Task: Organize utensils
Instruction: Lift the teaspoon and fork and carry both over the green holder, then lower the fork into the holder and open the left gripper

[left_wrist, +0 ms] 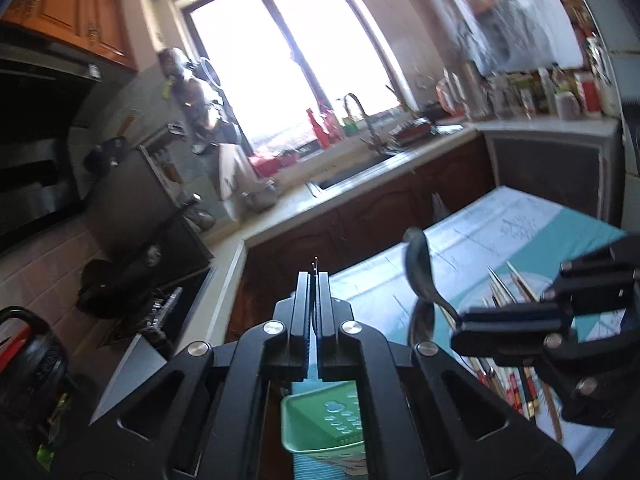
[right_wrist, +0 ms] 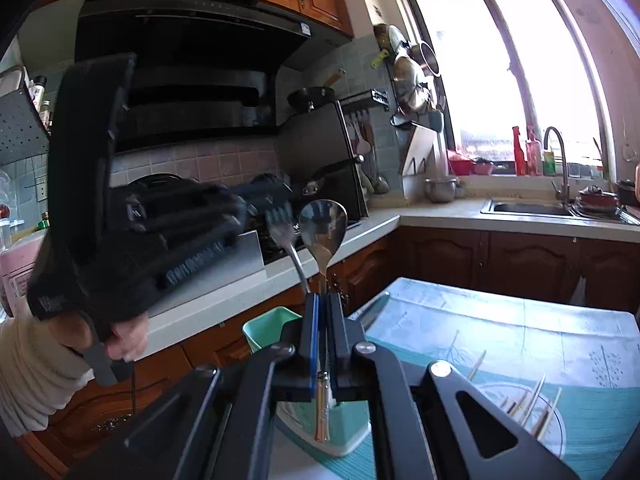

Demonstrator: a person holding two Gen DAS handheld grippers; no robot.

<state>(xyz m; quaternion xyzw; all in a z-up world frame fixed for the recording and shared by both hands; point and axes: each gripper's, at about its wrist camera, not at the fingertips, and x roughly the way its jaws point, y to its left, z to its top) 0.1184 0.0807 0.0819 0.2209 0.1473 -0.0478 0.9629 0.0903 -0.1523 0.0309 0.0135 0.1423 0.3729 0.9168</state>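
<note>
The right gripper is being held nearly level above the desk, its jaws pinched narrow on a spoon. The spoon is being gripped by its slim, ridged metal handle, with the shiny oval bowl standing upright past the fingertips and the handle's end poking out below the pads. A fork is being seen just beside the spoon, its tines up, its lower shaft hidden behind the gripper; what is holding it cannot be told.

The left gripper is being carried pointing slightly downward, its two black fingers pressed fully together with nothing between them. In the right wrist view it is being shown from the side, blurred, with a hand wrapped around its grip and a cream ribbed sleeve cut off at the edge.

A green plastic holder with small round holes is being glimpsed through the left gripper's frame, mostly hidden; its rim is peeking out beside the right gripper. Wooden chopsticks are being left lying on the teal patterned cloth over the desk, partly covered by the gripper's black arm. The spoon is being seen in the left view too, dark against the light.
</note>
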